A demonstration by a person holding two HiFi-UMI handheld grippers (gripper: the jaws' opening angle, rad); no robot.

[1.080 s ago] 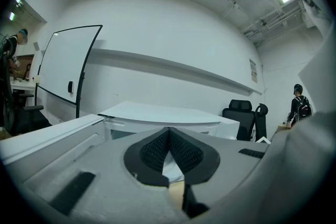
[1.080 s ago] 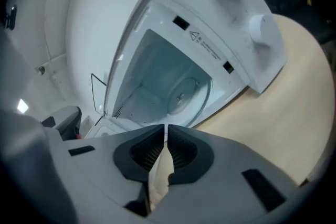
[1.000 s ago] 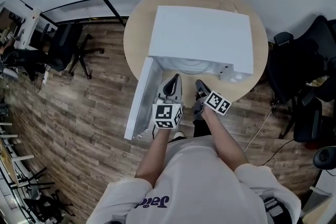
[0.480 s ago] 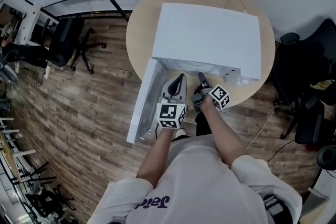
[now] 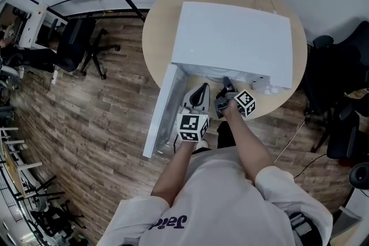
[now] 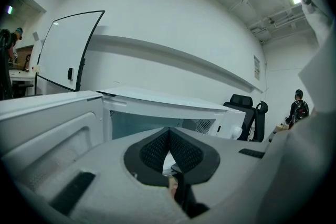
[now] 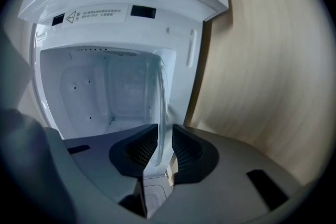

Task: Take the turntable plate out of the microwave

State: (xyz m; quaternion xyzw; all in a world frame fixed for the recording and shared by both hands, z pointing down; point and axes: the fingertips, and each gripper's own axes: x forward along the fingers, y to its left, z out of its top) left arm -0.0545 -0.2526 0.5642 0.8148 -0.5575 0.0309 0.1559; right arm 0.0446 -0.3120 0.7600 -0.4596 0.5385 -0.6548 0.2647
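The turntable plate (image 7: pixel 161 97) is clear, faintly bluish glass. In the right gripper view it shows edge-on as a thin, pale strip with a rounded rim, running from the middle of the frame down to the jaws. It sits inside the white cavity of the microwave (image 5: pixel 230 37), with its near edge at the opening. The right hand-held gripper (image 7: pixel 164 136) reaches into that opening and its jaws are closing. The plate's rim stands between the dark ribbed pads, and a narrow gap shows at the right-hand pad. In the head view the microwave is a white box at the upper middle of the frame, on a round, light wooden table (image 5: pixel 158 37). Its door (image 5: pixel 164 109) is swung open toward the lower left. The left hand-held gripper (image 5: pixel 200 92) is just in front of the opening, between the door and the right one. Its jaws are pressed together with nothing between them. Office chairs (image 5: pixel 78 46) stand on the plank floor (image 5: pixel 98 124) at the left and right of the frame.
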